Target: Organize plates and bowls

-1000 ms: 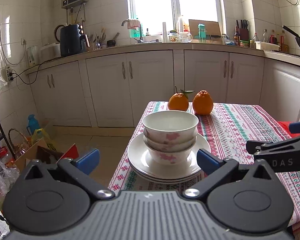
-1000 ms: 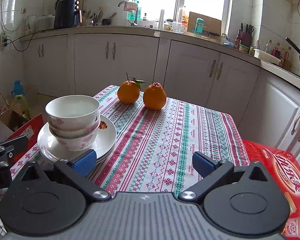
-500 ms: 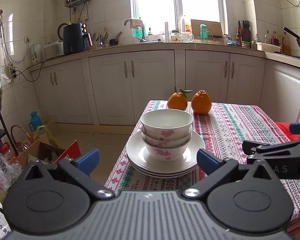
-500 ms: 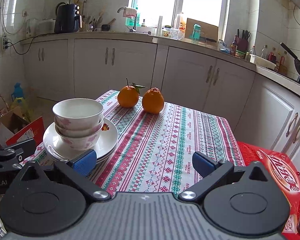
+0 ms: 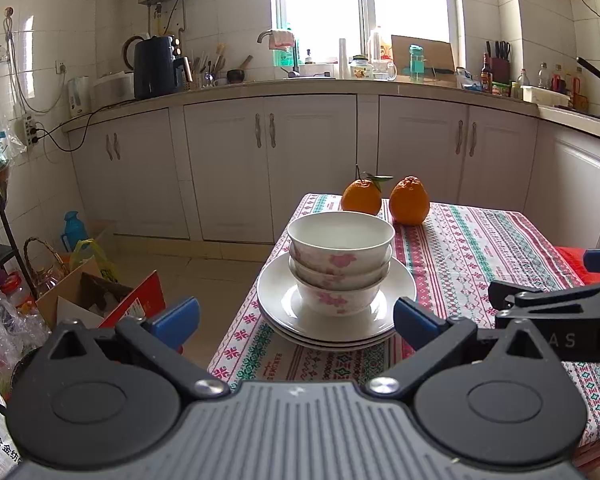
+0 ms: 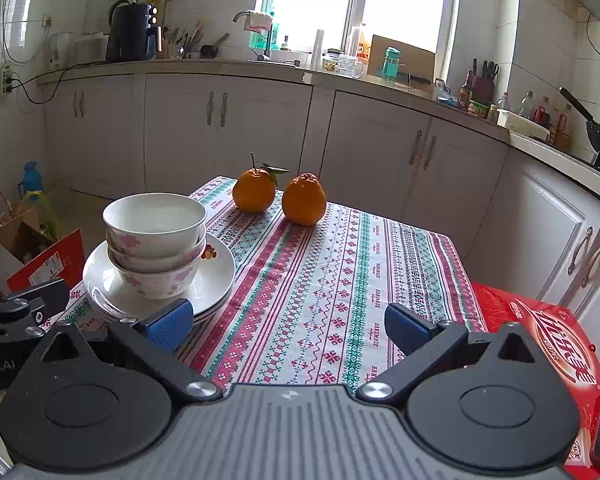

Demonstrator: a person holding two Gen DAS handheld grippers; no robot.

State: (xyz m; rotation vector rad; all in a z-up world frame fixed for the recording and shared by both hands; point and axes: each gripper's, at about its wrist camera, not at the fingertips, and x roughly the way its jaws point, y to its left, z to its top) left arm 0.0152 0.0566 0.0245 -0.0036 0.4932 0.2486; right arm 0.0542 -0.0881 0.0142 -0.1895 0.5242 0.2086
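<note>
Three white bowls with pink flowers [image 5: 340, 258] [image 6: 155, 242] are nested in one stack on a pile of white plates [image 5: 396, 292] [image 6: 218, 276] at the table's near left corner. My left gripper [image 5: 296, 316] hangs open just short of the plates, nothing between its blue pads. My right gripper [image 6: 288, 322] stands open over the tablecloth, to the right of the plates, also holding nothing. Each gripper's black body shows at the edge of the other's view.
Two oranges [image 5: 384, 200] [image 6: 278, 196] sit at the far end of the patterned tablecloth [image 6: 340, 280]. A red box [image 6: 548, 344] lies off the table's right side. Cardboard boxes and bags [image 5: 92, 288] crowd the floor at left. White cabinets [image 5: 268, 160] stand behind.
Both grippers have drawn back a little and risen, so the stack looks slightly smaller and farther. The bowls and plates have not moved.
</note>
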